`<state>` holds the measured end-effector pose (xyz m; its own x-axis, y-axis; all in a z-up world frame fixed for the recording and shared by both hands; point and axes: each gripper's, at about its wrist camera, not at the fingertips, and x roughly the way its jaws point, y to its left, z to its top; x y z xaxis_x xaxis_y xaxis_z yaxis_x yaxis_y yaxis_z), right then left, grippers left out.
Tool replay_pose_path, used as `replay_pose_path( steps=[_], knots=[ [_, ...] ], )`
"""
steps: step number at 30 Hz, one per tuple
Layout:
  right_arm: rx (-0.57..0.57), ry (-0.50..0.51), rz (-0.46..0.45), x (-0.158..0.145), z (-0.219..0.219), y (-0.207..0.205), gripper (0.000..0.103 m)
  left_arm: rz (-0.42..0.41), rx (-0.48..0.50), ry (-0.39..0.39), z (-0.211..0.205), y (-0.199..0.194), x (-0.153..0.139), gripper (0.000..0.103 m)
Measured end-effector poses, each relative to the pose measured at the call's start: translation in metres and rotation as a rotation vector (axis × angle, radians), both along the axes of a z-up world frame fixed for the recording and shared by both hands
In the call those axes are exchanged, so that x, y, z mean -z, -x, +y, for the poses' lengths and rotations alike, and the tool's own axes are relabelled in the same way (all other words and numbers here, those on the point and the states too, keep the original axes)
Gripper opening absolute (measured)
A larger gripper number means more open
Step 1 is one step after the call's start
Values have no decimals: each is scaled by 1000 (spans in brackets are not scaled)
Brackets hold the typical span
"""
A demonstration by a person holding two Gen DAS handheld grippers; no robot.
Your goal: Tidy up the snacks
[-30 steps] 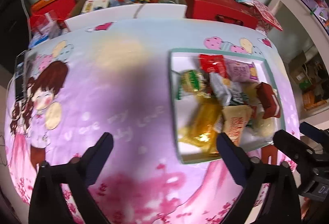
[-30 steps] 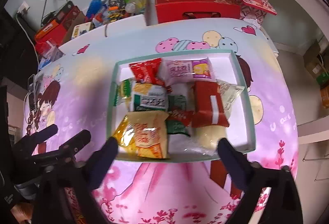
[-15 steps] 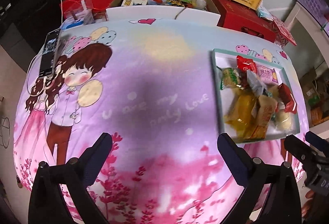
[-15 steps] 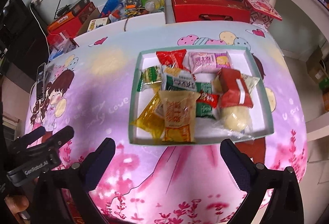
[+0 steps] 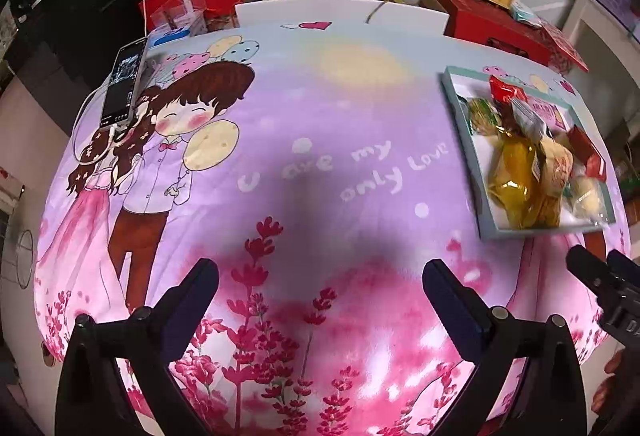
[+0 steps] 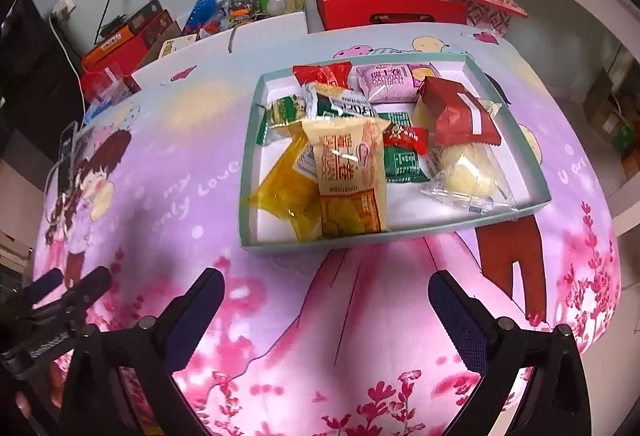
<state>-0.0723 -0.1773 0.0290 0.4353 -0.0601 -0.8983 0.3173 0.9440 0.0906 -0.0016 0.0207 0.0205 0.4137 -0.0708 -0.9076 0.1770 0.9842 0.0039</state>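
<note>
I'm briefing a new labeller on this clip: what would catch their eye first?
The bright pink and purple cartoon tablecloth covering the whole table, then the teal-rimmed tray on it, heaped with wrapped snacks, a yellow packet on top at its near edge. Both the left gripper and right gripper hover open and empty on the near side.

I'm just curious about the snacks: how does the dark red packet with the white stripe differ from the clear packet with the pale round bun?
The dark red packet with the white stripe is opaque, so its contents are hidden; the clear packet with the pale round bun shows its contents. The red one lies farther back, the clear one near the tray's front edge. Both sit in the shallow teal-rimmed tray, untouched.
</note>
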Motion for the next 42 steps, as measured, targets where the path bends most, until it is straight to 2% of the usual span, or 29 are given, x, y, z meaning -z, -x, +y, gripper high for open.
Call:
replay_pose_path(
  steps=[12, 23, 34, 39, 42],
  knots=[
    [-18, 27, -33, 25, 17, 10, 103, -46, 17, -27, 2, 14, 13, 102],
    [-54, 99, -76, 15, 27, 13, 103, -70, 20, -34, -1, 20, 12, 102],
    [-57, 125, -84, 14, 24, 15, 103, -74, 10, -34, -1, 23, 12, 102],
    [-53, 129, -71, 13, 21, 17, 103, -98, -11, 0, 3, 27, 3, 102],
    [-53, 133, -77, 11, 19, 19, 103, -117, -10, -11, 2, 30, -2, 102]
  ],
)
